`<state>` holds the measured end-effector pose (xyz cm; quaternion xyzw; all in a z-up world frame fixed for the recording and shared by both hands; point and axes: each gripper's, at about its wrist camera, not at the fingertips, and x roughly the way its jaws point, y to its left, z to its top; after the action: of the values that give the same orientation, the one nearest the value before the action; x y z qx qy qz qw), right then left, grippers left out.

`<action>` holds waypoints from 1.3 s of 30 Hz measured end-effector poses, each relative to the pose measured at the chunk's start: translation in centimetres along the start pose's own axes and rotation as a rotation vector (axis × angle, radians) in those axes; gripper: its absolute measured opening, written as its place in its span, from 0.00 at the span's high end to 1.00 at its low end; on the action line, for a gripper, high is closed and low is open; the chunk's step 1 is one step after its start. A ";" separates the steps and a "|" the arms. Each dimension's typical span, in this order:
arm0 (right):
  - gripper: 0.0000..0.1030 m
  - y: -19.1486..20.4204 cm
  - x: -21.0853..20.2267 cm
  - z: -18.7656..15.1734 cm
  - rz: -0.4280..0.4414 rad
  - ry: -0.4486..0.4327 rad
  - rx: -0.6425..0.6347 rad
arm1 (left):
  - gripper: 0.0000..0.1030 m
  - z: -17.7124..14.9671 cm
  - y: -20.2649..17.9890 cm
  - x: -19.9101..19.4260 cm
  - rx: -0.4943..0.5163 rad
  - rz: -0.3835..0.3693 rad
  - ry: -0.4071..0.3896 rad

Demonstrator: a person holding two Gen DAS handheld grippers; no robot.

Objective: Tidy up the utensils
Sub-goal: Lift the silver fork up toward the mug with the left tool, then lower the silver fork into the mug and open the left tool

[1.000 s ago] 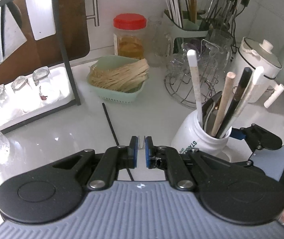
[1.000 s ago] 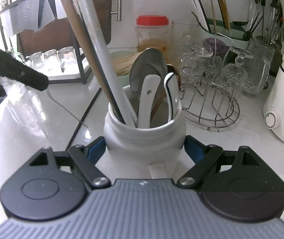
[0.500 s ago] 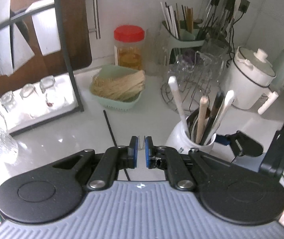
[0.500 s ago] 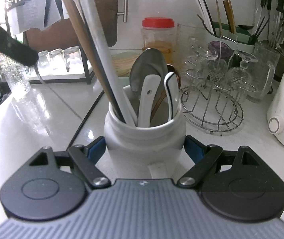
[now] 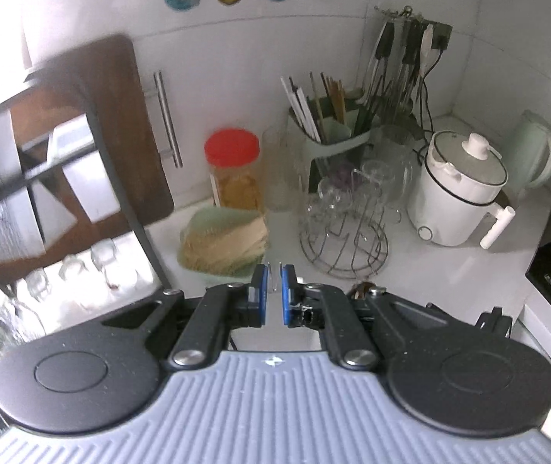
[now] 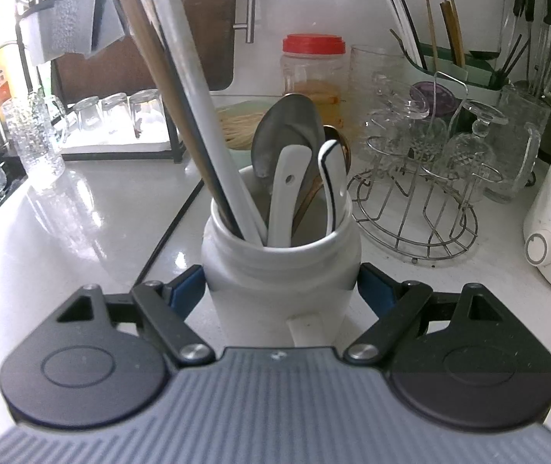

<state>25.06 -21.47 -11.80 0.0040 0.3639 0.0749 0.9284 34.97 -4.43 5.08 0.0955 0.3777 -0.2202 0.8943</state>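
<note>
White jar (image 6: 281,270), packed with spoons (image 6: 289,193), is sitting at centre frame; my right tongs (image 6: 281,290) are clamping its sides, while my left tongs (image 5: 272,295) are hanging nearly closed, gripping nothing.

Beside round wire glass rack (image 5: 343,247): red-lidded clear plastic jar (image 5: 233,172), pale green basket of dry noodles (image 5: 223,241), white electric pot (image 5: 459,197), dark wooden board (image 5: 121,131) beyond.

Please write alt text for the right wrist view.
The right gripper clamps a white jar of spoons and long utensils on a white counter. Behind stand a red-lidded jar and a wire rack of glasses.
</note>
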 end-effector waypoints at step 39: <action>0.15 0.0 -0.2 -0.2 0.011 -0.016 -0.008 | 0.91 2.6 -8.5 7.9 0.166 -0.278 0.312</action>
<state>24.81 -21.54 -11.81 0.0031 0.3559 0.0816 0.9309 37.52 -15.37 1.24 0.1487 0.5018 -0.3539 0.7751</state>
